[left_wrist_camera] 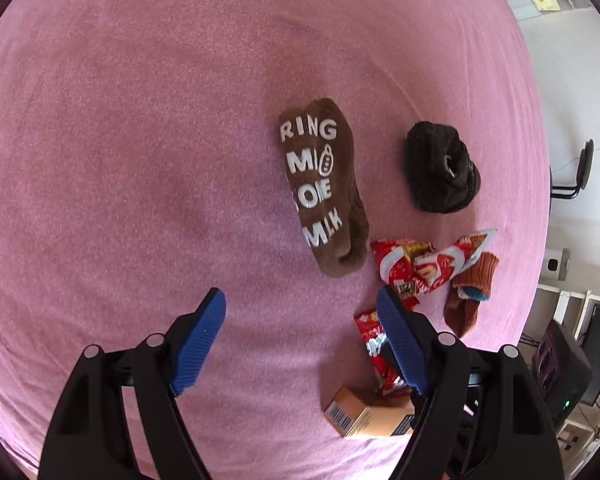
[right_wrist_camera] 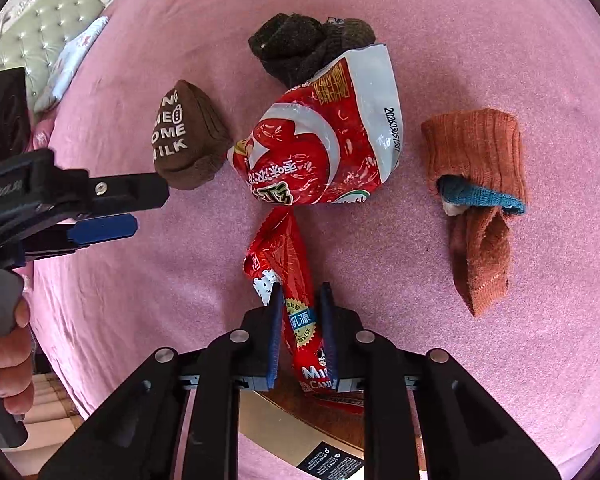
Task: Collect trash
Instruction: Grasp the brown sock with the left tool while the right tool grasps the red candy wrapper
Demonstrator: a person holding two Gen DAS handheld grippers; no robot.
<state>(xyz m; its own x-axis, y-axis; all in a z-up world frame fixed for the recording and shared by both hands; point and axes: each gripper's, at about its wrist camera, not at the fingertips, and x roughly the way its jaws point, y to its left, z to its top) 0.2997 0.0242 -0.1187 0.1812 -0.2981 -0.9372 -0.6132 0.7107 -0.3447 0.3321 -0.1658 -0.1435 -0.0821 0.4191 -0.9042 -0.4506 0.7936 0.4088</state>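
While the left gripper (left_wrist_camera: 300,344) hangs wide and empty at lower left, the right gripper (right_wrist_camera: 302,336) pinches the narrow red candy wrapper (right_wrist_camera: 296,300) at lower centre; its slick, crumpled film could slip free on lifting, judging by the thin bite.

Everything is laid on the bed (right_wrist_camera: 500,32). In the right wrist view, the big wrapper (right_wrist_camera: 320,140) is placed centrally, with the lettered sock (right_wrist_camera: 188,140) to its left, the balled sock (right_wrist_camera: 300,48) behind it and partly overlapped by it, and the folded sock (right_wrist_camera: 484,200) well to its right. The small wrapper (right_wrist_camera: 288,276) is set just before the big one, reaching toward the box (right_wrist_camera: 296,428) nearest the camera. A headboard (right_wrist_camera: 48,28) is seen at far left.
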